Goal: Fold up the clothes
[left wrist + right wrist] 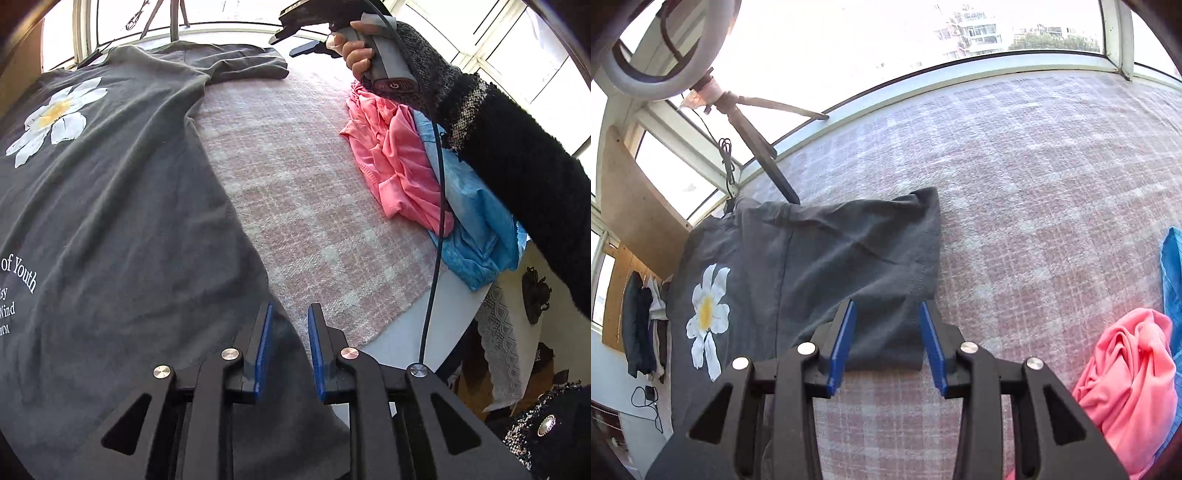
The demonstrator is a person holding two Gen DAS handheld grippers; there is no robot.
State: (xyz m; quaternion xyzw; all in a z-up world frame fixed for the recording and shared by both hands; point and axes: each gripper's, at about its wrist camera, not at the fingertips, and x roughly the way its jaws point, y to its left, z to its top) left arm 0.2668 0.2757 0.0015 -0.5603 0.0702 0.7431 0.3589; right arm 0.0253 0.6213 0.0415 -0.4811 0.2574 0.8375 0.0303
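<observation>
Dark grey cotton T-shirt with white daisy print spread flat on pink checked blanket over bench. Left gripper fingers slightly parted, empty, above hem edge. Right gripper fingers wider apart, empty, straddling sleeve. Fabric soft, limp, light — pinch sleeve cuff and hem corner.

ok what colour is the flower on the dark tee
White petals with a yellow centre; the flower on the tee shows best in the right wrist view.
</observation>
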